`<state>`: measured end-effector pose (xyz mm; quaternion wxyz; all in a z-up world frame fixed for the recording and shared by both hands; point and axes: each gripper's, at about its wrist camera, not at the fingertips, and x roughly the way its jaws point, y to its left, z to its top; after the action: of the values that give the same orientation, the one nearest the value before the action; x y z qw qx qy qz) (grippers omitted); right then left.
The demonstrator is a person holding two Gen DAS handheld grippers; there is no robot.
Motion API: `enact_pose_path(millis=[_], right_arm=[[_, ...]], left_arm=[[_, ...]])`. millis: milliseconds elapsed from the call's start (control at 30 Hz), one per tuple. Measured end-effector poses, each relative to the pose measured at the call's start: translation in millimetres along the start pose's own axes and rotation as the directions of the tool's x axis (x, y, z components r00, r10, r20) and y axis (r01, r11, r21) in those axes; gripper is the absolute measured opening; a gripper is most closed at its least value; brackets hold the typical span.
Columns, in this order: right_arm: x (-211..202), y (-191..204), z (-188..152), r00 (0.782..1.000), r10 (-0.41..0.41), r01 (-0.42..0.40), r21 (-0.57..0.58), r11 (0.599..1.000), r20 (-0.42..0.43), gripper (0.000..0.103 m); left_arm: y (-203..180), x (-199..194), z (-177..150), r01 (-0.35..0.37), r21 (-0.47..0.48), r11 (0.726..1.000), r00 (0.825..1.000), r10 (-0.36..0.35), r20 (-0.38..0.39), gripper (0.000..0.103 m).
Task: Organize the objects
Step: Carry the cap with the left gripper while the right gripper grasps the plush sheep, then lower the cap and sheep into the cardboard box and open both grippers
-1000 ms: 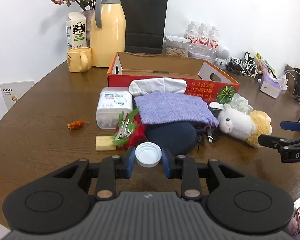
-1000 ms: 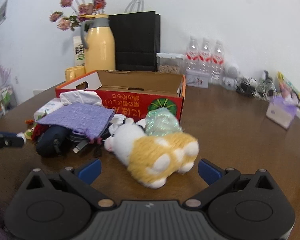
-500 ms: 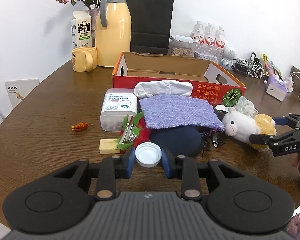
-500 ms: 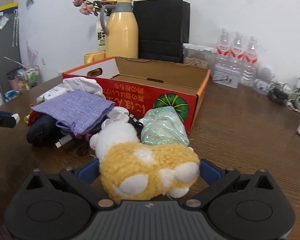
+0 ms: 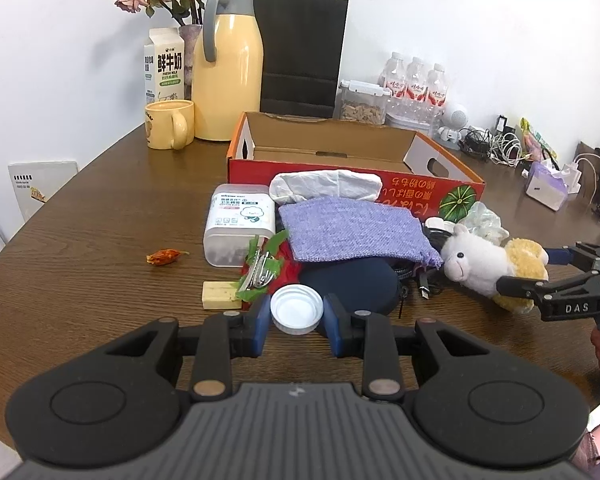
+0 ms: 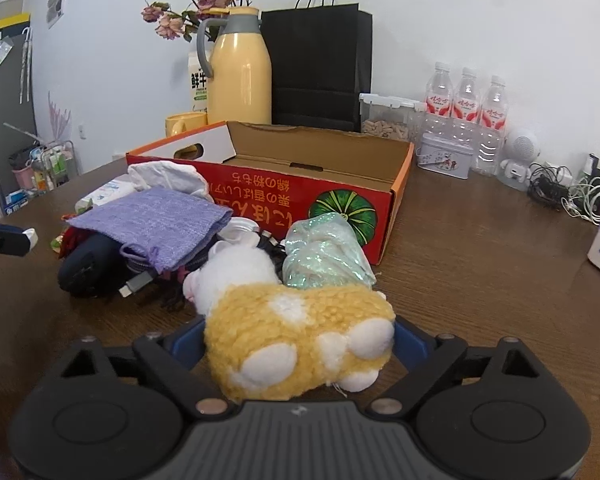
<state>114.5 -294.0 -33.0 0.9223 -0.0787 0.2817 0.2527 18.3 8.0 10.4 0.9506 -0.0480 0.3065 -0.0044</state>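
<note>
Currently, left gripper (image 5: 297, 322): jaws narrowed onto a white cap (image 5: 297, 309), held just short of the clutter ahead. Right gripper (image 6: 296, 346): jaws pressed to both flanks of the plush sheep (image 6: 296, 338). Left view alone shows the sheep's face, a cotton-swab box (image 5: 239, 222), a yellow block (image 5: 219, 295). Right view alone shows a glittery green bundle (image 6: 324, 254) beyond the jaws, touching the red carton (image 6: 340, 200).

Dark wooden bench (image 5: 80, 240) under an open red cardboard box (image 5: 352, 168), yellow mug (image 5: 168, 124) left of it, plush sheep (image 5: 488, 264) at its front.
</note>
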Motion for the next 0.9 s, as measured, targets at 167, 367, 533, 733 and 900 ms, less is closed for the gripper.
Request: enact_pose_path(millis=[167, 367, 533, 733, 900], right_arm=[[-19, 8, -3, 0.999, -0.022, 0.021, 0.020, 1.000, 0.038, 0.092], [-39, 14, 13, 0.992, -0.039, 0.036, 0.026, 0.999, 0.122, 0.091], [-38, 20, 45, 0.980, -0.041, 0.039, 0.014, 0.999, 0.197, 0.091], [-11, 28, 92, 0.965, -0.050, 0.050, 0.008, 0.999, 0.257, 0.091], [32, 24, 126, 0.966, -0.079, 0.068, 0.050, 0.996, 0.247, 0.091]], left_arm=[[2, -5, 1, 0.012, 0.002, 1.000, 1.000, -0.012, 0.018, 0.029], [0, -14, 16, 0.012, 0.025, 1.000, 0.996, -0.015, 0.088, 0.029], [-1, -9, 45, 0.006, 0.034, 0.999, 0.987, -0.011, 0.162, 0.029], [-4, 15, 90, -0.005, 0.048, 0.999, 0.972, -0.007, 0.234, 0.029], [-7, 54, 123, -0.012, 0.035, 0.999, 0.971, 0.004, 0.238, 0.029]])
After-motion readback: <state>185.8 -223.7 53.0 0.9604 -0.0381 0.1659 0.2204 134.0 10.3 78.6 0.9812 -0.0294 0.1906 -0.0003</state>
